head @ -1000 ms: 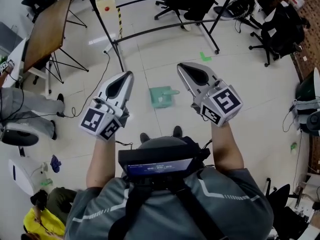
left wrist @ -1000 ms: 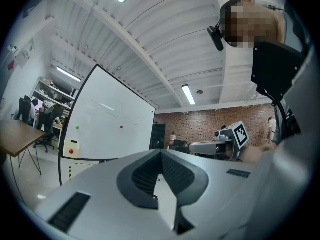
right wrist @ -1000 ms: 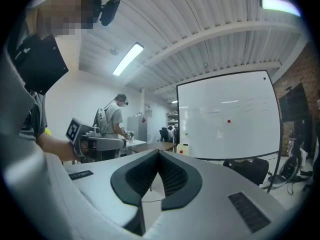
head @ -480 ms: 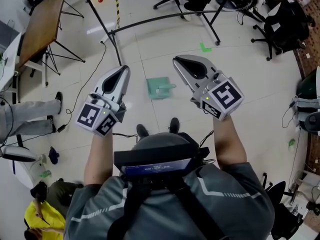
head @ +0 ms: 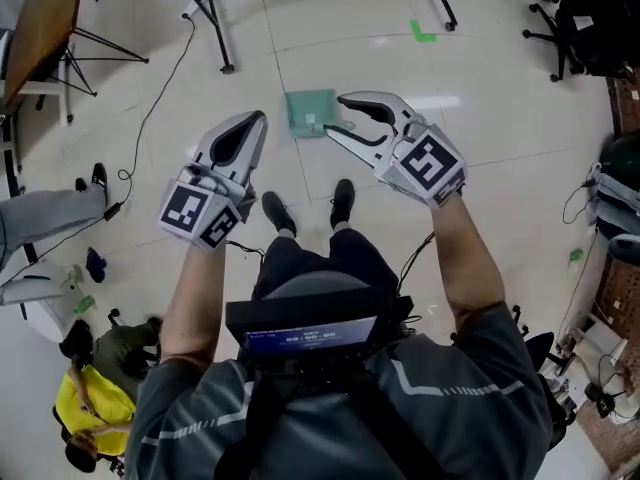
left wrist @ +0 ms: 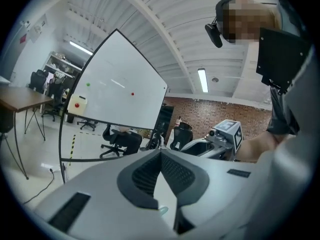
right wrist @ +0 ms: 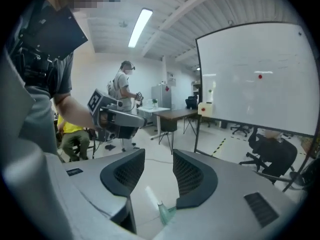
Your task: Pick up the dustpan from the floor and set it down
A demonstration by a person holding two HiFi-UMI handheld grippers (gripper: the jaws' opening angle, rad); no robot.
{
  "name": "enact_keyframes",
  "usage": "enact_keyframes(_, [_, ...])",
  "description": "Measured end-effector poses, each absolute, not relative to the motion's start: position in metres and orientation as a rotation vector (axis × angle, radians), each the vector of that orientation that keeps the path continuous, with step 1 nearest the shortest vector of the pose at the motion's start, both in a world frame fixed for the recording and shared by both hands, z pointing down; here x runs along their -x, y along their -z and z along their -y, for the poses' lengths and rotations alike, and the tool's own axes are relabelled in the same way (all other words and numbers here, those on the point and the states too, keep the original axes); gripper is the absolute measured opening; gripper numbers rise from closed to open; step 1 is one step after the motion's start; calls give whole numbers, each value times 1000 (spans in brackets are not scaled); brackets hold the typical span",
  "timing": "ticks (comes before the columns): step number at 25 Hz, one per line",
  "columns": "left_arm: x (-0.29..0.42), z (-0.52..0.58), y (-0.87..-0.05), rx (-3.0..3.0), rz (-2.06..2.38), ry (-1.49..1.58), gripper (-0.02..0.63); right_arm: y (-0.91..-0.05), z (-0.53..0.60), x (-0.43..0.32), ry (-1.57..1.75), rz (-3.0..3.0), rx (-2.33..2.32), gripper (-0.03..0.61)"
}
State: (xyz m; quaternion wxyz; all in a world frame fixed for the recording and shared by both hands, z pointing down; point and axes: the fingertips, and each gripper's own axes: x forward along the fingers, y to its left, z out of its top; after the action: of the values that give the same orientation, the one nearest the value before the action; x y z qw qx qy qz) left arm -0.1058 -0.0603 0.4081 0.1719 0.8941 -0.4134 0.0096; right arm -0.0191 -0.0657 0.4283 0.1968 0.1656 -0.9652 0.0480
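Dustpan [head: 308,110] lies on the floor [head: 480,118], not yet picked up. Right claw [head: 336,116], jaws just been opening, holds nothing and is aimed at it. Left claw [head: 256,120] closed, empty. Grasp, lift and set-down remain.

floor [head: 500,118]: pale glossy tiles with thin joints, light reflecting in patches
dustpan [head: 310,113]: green, lying flat on the tiles at the far middle, just beyond the person's shoes
shoes [head: 277,211]: two dark ones, standing side by side on the tiles, toes toward the dustpan
tape mark [head: 422,32]: small green corner stuck to the floor, far right of the dustpan
cable [head: 150,108]: black, trailing over the tiles at the left
stand legs [head: 215,28]: black tubes footed on the floor, far left of the dustpan
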Motion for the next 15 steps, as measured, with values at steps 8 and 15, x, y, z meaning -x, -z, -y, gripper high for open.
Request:
enact_keyframes(8, [107, 94, -595, -2412, 1142, -125, 29, -648, 92, 22, -108, 2472, -246, 244])
enact_keyframes(15, [98, 103, -695, -2343, 1123, -190, 31, -784, 100, 17, -3, 2297, -118, 256])
